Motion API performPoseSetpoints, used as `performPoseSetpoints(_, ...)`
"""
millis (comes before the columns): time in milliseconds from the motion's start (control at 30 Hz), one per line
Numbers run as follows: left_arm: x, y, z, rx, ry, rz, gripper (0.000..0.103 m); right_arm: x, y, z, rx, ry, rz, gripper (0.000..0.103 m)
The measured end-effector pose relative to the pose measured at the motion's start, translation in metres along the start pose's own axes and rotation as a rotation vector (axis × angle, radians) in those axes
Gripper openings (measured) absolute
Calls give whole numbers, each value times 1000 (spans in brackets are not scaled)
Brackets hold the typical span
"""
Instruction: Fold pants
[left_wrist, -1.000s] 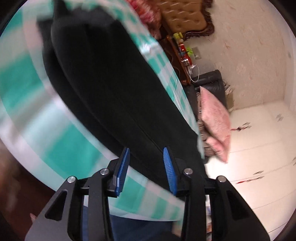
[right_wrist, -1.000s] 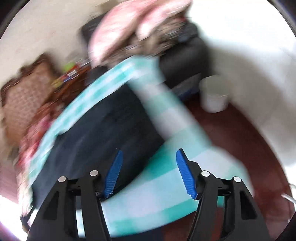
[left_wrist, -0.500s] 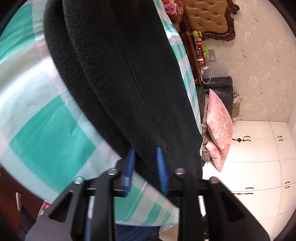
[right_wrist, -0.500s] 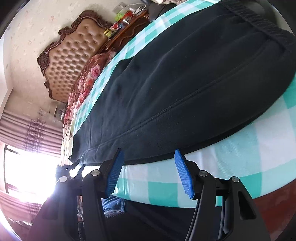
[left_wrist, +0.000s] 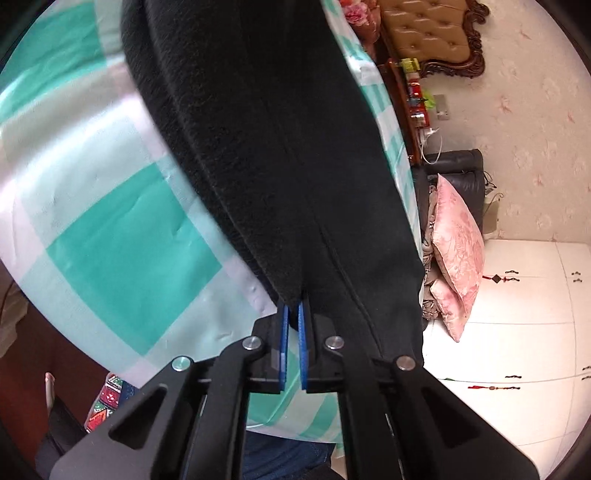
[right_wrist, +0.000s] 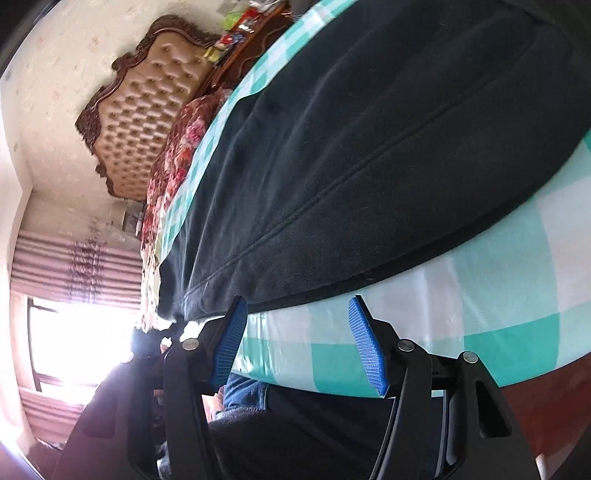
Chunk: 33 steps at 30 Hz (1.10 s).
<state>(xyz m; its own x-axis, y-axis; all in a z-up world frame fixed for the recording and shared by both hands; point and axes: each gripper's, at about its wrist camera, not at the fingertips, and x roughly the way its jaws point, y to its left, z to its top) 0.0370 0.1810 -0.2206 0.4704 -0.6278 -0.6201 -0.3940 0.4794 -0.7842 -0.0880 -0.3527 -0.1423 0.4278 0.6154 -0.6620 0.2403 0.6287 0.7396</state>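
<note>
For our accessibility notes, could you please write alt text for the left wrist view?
The left tool is shut on the near edge of black pants lying on a green-checked cloth. A pink pillow sits beyond, at right.

Black pants (left_wrist: 280, 155) on checked tablecloth (left_wrist: 110, 229)

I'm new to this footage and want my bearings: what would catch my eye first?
The long black fleece pants dominate both views, spread across a teal-and-white checked cloth. The left gripper, with blue pads, is shut on the pants' near edge, while the right gripper hangs open just short of the pants' edge. Behind, a tufted brown headboard stands against the floral wallpaper.
</note>
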Motion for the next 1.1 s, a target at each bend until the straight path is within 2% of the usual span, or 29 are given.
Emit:
performPoseSetpoints(167,-11,-15,-1,53,-25,1,4,1,-5,3,34,-23,15,58)
performPoseSetpoints(300,-5,-7,-2,22,-8,8,4,0,-4,6,51,-48,33,54)
performPoseSetpoints(400,-8,-13,-1,46,-19,0,4,3,-7,10,58,-50,28,54)
performPoseSetpoints(467,-6,-13,0,44,-18,1,4,7,-10,11,75,-52,20,48)
performPoseSetpoints(533,-4,-13,-1,44,-17,6,4,10,-15,12,95,-69,5,22)
performPoseSetpoints(600,-4,-14,-1,44,-16,4,4,8,-11,13,67,-88,-25,10)
performPoseSetpoints(700,-13,-22,-3,64,-27,2,4,-2,9,10,-24,-104,-93,8)
performPoseSetpoints(833,-4,-15,-3,49,-1,47,5,6,3,12,-23,-58,-139,8)
performPoseSetpoints(933,2,-1,-2,12,32,52,14,10,-3,12,-22,-41,-142,9)
performPoseSetpoints(967,-4,-4,-2,31,32,37,24,8,-3,12,-30,-37,-140,10)
performPoseSetpoints(1000,-10,-7,-1,52,24,19,37,5,0,12,-53,-26,-145,18)
performPoseSetpoints(1033,-15,-9,-1,73,14,7,42,2,2,12,-82,-16,-165,22)
performPoseSetpoints(1100,-34,-25,0,179,-42,5,49,-7,11,10,-170,-11,-206,26)
